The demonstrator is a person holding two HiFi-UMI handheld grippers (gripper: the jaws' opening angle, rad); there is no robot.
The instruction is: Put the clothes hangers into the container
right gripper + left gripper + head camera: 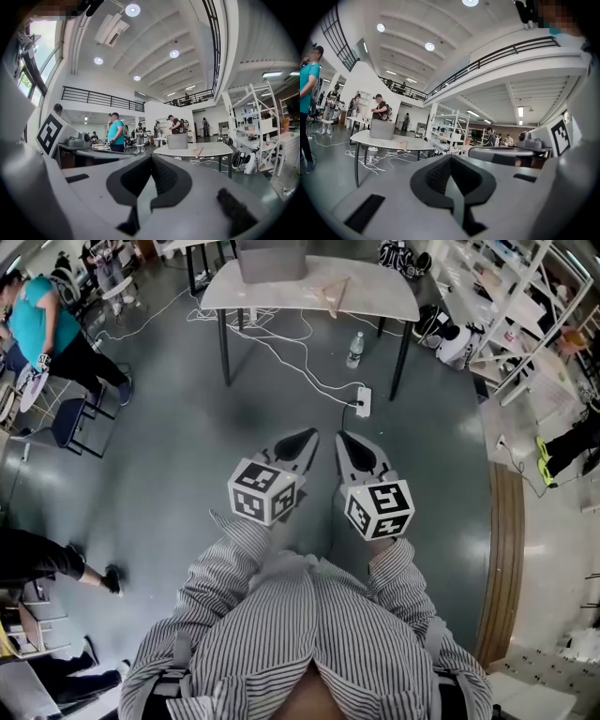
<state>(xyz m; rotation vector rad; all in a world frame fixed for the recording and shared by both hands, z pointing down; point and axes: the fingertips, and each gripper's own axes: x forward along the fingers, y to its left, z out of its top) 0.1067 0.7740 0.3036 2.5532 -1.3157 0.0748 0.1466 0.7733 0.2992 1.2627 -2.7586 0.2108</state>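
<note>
Standing well back from the table (375,298), the person held both grippers out in front of the chest, side by side. The left gripper (300,444) had its jaws pressed fully together, and nothing was between them; in its own view they met in one thin line. The right gripper (345,444) was the same, with the jaws completely closed and empty. Both pointed forward toward the table and a little inward, so the tips were near each other but apart. The arms in striped sleeves (230,559) were bent at the elbows, and each marker cube (265,491) sat at the back of its gripper, just before the hand.

The wooden clothes hangers (328,293) lay near the middle of the table, reaching toward its near edge, just beside the grey container (270,261) that stood at the far edge. Both grippers were well apart from them. A water bottle (354,350) stood on the floor (187,446) below the near edge, and a white power strip (363,401) lay near the right front leg
</note>
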